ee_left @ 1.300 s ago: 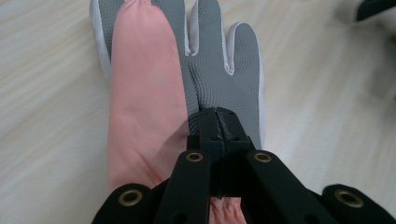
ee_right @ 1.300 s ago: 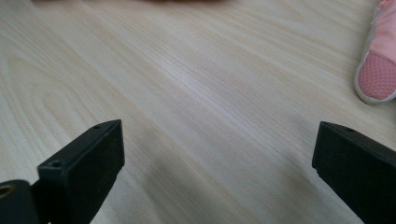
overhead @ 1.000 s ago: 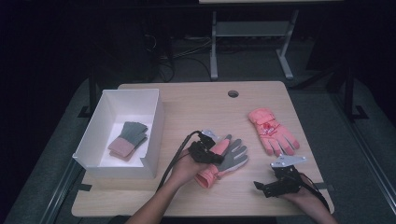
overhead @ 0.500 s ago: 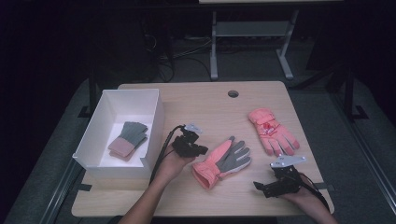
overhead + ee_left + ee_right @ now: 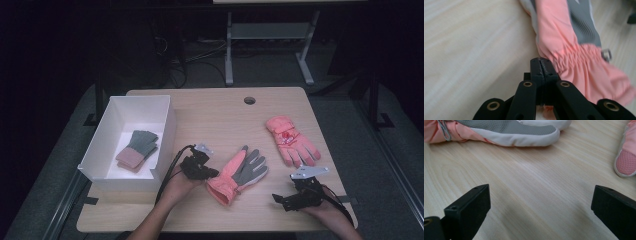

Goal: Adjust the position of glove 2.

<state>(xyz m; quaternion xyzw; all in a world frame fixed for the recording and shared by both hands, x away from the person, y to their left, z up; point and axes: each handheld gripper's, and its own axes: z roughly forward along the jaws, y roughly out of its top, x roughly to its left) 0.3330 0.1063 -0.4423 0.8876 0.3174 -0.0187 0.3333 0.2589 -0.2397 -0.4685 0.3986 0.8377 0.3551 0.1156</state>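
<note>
Dark floor and grey metal stands surround a pale wooden table (image 5: 210, 112) with a cable hole at its 12 o'clock edge. At 9 o'clock stands an open white rectangular box (image 5: 165, 130) holding one grey knitted glove with a dusty-pink cuff (image 5: 137, 149). Near table centre lies a salmon-pink ski glove with a grey palm (image 5: 240, 172), palm up, fingers toward 1 o'clock. At 3 o'clock lies a second salmon-pink ski glove, back up (image 5: 290, 140), well apart from the first. The left gripper (image 5: 206, 173) sits at the 9 o'clock side of the central glove's gathered cuff; its jaws are pressed together, and the left gripper view suggests no fabric between the tips, though the cuff lies just beside them. The right gripper (image 5: 280, 199) rests near 5 o'clock, jaws spread wide over bare wood. Judged from this layout, sorting gloves into the box appears barely begun: one item is boxed, both ski gloves remain on the table.
</note>
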